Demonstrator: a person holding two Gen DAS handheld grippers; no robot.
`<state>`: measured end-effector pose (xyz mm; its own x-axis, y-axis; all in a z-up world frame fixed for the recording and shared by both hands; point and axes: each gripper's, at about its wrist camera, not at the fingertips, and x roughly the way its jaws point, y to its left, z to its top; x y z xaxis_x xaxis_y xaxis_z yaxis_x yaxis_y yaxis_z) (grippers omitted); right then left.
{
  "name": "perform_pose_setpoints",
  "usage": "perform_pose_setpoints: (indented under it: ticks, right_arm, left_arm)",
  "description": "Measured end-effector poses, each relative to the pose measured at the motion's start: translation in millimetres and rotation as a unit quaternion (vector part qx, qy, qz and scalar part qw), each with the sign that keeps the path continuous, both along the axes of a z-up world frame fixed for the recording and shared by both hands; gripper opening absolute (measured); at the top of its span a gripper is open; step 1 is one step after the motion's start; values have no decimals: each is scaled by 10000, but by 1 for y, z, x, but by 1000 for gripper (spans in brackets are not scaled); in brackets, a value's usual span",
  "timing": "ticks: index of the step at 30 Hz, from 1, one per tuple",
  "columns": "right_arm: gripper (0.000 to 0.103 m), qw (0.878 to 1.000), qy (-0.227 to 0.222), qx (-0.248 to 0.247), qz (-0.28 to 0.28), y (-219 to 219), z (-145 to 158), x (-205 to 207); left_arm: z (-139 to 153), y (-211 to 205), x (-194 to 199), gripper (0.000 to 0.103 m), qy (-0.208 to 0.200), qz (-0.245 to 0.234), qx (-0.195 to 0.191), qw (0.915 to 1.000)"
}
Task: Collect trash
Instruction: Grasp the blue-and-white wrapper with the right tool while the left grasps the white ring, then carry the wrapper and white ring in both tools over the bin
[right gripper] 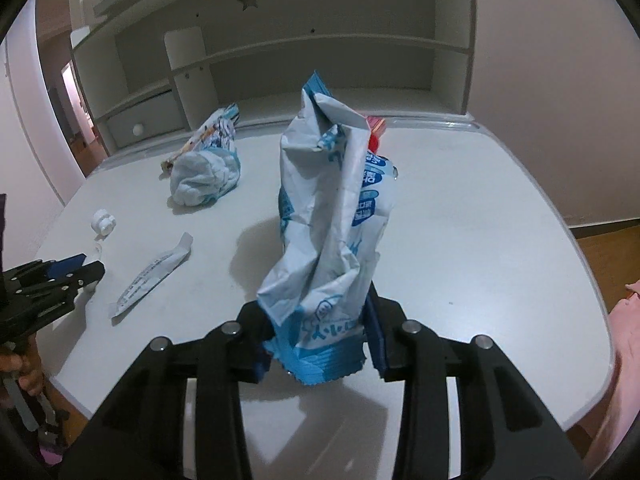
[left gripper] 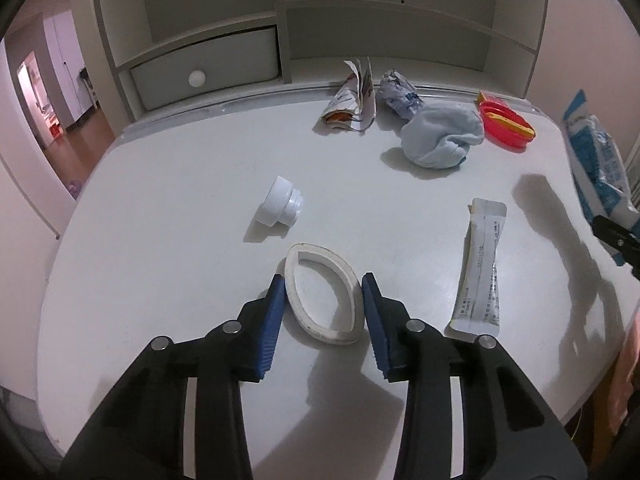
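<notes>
My left gripper (left gripper: 324, 294) is open, its blue pads on either side of a white squashed tape ring (left gripper: 322, 298) lying on the white table (left gripper: 180, 200). My right gripper (right gripper: 316, 320) is shut on a crumpled blue-and-white plastic bag (right gripper: 332, 220), held upright above the table; the bag also shows at the right edge of the left wrist view (left gripper: 600, 160). Other trash on the table: a white cap (left gripper: 280, 201), a long white sachet (left gripper: 482, 272), a crumpled wrapper (left gripper: 354, 100) and a crumpled paper ball (left gripper: 398, 92).
A light blue cloth bundle (left gripper: 440, 140) and a red lid (left gripper: 506, 126) lie at the back right. A white shelf unit with a drawer (left gripper: 204, 68) stands behind the table. The left gripper shows at the left of the right wrist view (right gripper: 60, 276).
</notes>
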<state>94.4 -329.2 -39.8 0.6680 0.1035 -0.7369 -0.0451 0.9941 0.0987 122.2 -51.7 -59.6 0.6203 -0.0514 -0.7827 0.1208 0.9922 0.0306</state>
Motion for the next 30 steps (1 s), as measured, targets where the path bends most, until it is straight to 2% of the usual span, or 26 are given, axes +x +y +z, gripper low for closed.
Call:
perform_pose_setpoints:
  ticks: [6,11,15,18,24,27,28,30]
  right_arm:
    - [38,9996,-141,16,-231,-28,15,-26]
    - [38,9976,-157,-44,-666,-70,19,-59]
    - [38,9923,-116,-81,-1228,-122,20,-98]
    - [38,9853,-60,-92,-1702,-161,18,-133]
    - [38,9625,33,-91,-2711,-237,13,-217]
    - [38,9486,115,-79,-3163,-268,6,-260]
    - [38,9441,161,-69,-3293,-277,2,-273]
    - [38,9332,253,-10,-3586,-296,-7,-301]
  left_arm:
    - [18,-20,-11,37,-335,-160,29,9993]
    - [38,-79,-26,37,-628,-810,-5,9947]
    - [43,-142,-41,37,-715,-1526,-124,9856]
    - [43,-195,-59,37,-735,-2130,-312,9738]
    - [34,-296,-110,37,-674,-3259,-461,9419]
    - [27,-341,-142,37,-604,-3790,-512,9220]
    - [24,-360,-157,37,-588,-4012,-510,9127]
    - [18,-380,-175,37,-529,-4277,-519,9009]
